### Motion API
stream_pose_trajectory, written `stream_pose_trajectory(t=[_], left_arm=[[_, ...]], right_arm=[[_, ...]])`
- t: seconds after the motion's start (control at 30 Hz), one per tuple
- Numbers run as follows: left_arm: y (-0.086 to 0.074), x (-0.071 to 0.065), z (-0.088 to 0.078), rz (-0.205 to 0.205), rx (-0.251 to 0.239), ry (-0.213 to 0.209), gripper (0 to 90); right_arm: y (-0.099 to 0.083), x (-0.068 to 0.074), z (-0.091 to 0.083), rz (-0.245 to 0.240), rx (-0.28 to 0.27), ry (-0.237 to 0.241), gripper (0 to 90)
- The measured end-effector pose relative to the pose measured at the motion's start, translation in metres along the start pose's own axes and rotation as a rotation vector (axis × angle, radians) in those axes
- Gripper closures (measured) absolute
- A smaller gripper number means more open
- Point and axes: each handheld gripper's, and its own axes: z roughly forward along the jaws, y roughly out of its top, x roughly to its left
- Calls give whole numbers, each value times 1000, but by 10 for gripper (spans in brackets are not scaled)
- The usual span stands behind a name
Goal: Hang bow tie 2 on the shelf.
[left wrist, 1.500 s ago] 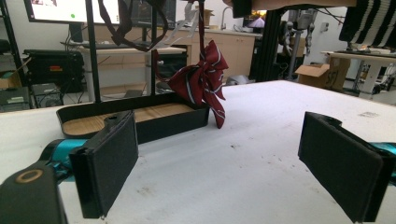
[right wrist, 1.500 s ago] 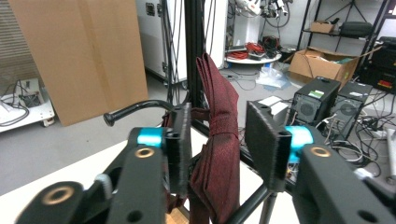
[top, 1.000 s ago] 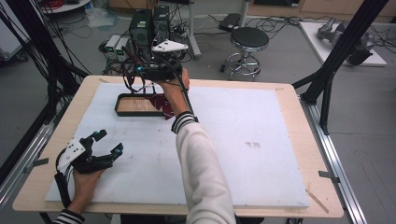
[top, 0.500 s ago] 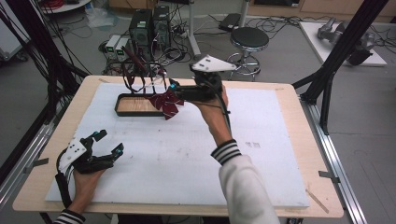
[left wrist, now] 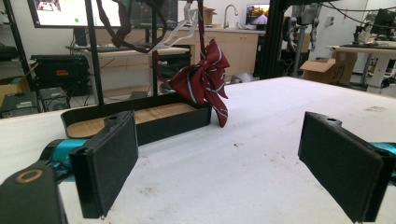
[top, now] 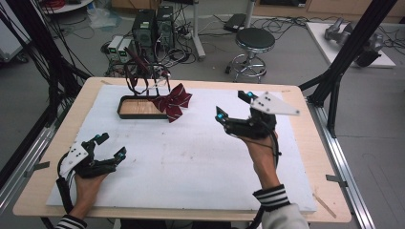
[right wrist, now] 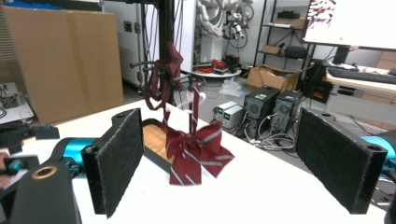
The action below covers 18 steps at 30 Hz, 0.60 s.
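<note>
I see striped maroon bow hanging off rack above far-left tray; my right gripper well right of it, jaws just opening, wide, empty; left gripper near-left, spread, empty.

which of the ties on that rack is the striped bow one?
The dark red bow tie with pale stripes, hanging lowest at the rack's right end beside the black tray. The others are plain straps looped higher up.

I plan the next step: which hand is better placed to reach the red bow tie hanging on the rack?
Probably the right gripper: open, empty, raised, facing the bow tie. The left gripper rests farther off, near the table's front edge.
</note>
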Motion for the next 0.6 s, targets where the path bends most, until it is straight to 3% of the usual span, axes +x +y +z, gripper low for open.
stream_pose_trajectory(t=[0.27, 0.43, 0.53, 0.6], left_arm=[[0, 0, 0, -4, 0, -1, 125], [0, -1, -1, 2, -1, -1, 125], [0, -2, -1, 7, 0, 0, 125], [0, -2, -1, 8, -1, 1, 125]], right_arm=[[-59, -13, -51, 62, -37, -89, 149], [-85, -21, -65, 100, -55, -132, 146], [-109, -26, -72, 92, -52, -167, 137], [-114, -26, -73, 101, -54, -170, 136]])
